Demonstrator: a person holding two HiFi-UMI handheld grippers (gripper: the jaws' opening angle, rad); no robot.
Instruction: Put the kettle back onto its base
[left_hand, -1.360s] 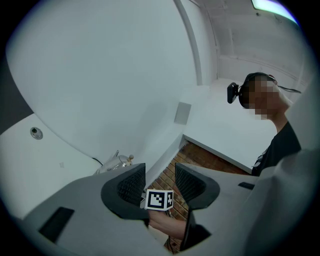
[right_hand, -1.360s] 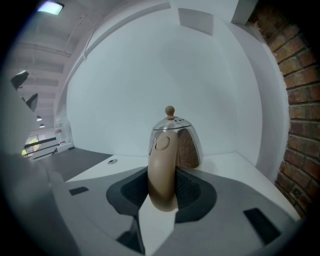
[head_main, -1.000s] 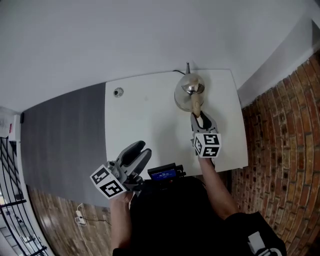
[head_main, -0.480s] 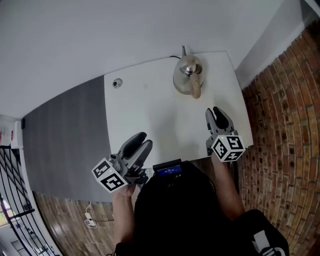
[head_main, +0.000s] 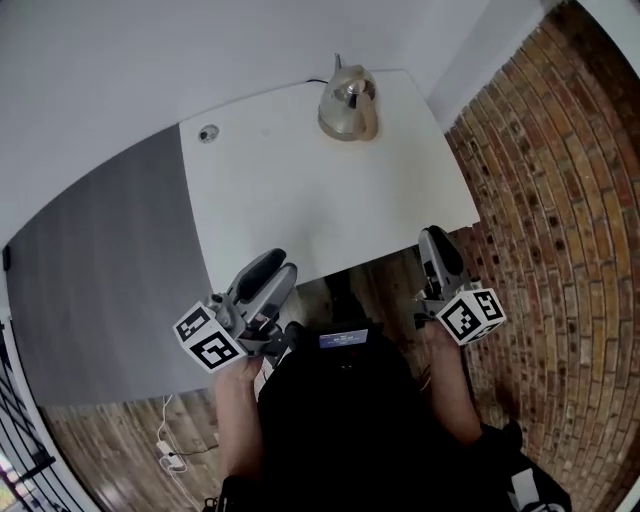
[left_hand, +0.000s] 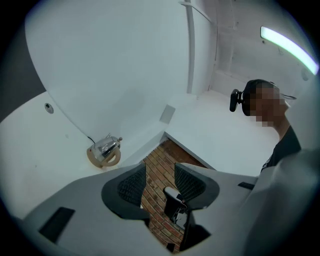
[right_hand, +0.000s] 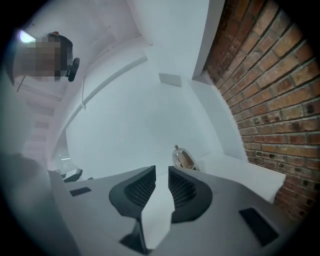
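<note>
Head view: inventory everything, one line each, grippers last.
kettle: 1, silver with beige handle, table's far edge, on its base
base: 1, beige, under kettle
cord: 1, dark, behind kettle
table: 1, white, centre
round fitting: 1, dark, table's far left corner
brickwork: red-brown, right
left gripper: 1, grey, near table edge, open, empty
right gripper: 1, grey, off table's near right corner, jaws have just been closing, narrow gap, nothing between
</note>
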